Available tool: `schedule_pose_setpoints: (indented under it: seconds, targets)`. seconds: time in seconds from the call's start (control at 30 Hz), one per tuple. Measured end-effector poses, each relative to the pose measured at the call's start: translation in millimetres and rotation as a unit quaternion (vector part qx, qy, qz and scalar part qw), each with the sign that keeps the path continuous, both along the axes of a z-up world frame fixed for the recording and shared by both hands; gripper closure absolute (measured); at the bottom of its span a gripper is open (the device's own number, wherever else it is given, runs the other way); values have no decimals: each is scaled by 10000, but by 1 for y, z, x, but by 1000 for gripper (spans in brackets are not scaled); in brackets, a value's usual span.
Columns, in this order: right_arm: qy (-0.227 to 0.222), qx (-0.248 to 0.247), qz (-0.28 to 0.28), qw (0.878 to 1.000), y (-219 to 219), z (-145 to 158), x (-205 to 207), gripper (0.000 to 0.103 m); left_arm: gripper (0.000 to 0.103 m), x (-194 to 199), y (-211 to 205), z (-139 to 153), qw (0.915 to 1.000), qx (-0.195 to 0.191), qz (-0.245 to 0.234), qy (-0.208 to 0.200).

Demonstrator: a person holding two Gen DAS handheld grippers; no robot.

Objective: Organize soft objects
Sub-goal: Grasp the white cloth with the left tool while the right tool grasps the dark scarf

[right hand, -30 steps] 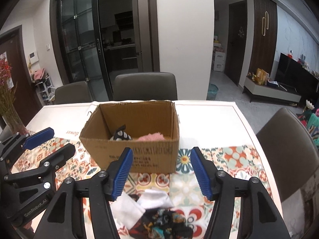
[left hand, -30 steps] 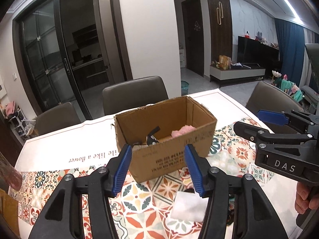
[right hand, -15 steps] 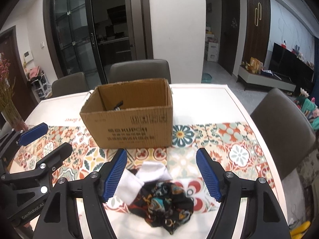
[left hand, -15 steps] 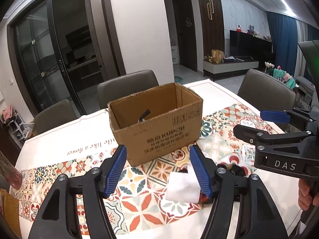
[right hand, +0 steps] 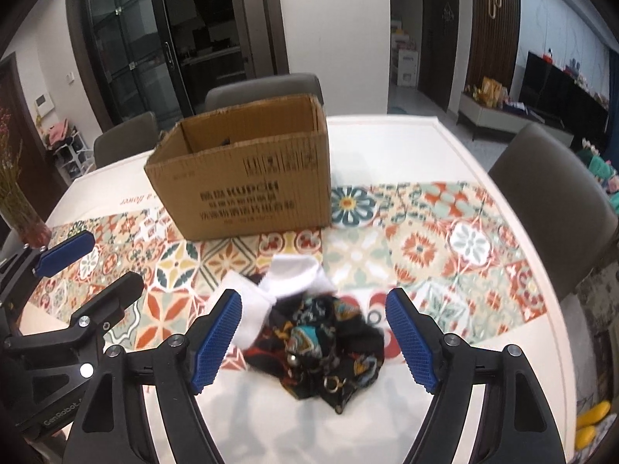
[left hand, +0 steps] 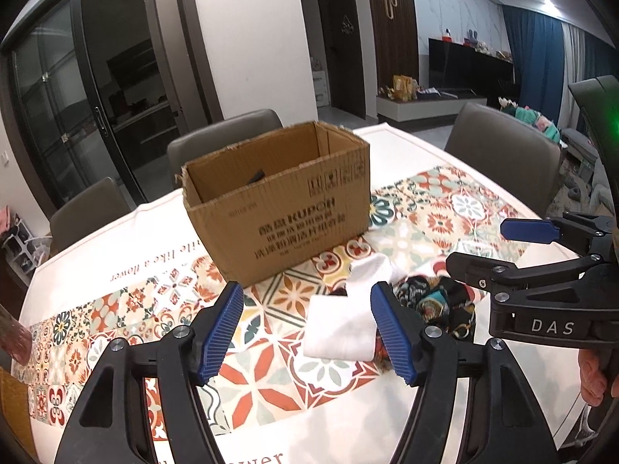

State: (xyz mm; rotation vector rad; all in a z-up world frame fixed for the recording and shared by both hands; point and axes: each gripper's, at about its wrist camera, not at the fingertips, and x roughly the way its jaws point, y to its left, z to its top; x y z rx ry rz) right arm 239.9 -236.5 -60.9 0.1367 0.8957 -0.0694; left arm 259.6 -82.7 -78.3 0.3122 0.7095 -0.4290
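Note:
A white sock [left hand: 340, 324] [right hand: 286, 286] and a crumpled black patterned scarf [right hand: 325, 344] [left hand: 433, 301] lie together on the tiled tablecloth in front of an open cardboard box [left hand: 278, 201] [right hand: 247, 185]. A dark item shows just inside the box. My left gripper [left hand: 307, 332] is open and empty, low over the table just left of the sock. My right gripper [right hand: 313, 340] is open and empty, with the scarf lying between and below its blue pads. Each gripper also shows in the other's view, the right one [left hand: 499, 247] and the left one [right hand: 89, 263].
Grey chairs [right hand: 553, 201] stand around the white table [right hand: 390, 131]. A vase of dried flowers [right hand: 19, 208] stands at the table's left edge. The table's near edge lies just under both grippers.
Both grippers have drawn back from the box and dropped lower toward the sock and scarf. The box's contents are now mostly hidden behind its front wall. Both stay open.

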Motion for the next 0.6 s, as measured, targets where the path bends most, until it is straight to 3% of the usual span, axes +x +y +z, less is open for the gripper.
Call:
schedule_pose_setpoints:
  seconds: [0.6]
  targets:
    - [754,236,-100,9968,-6,-72,8,25,26,16,-11,-65,9982,144,-302,506]
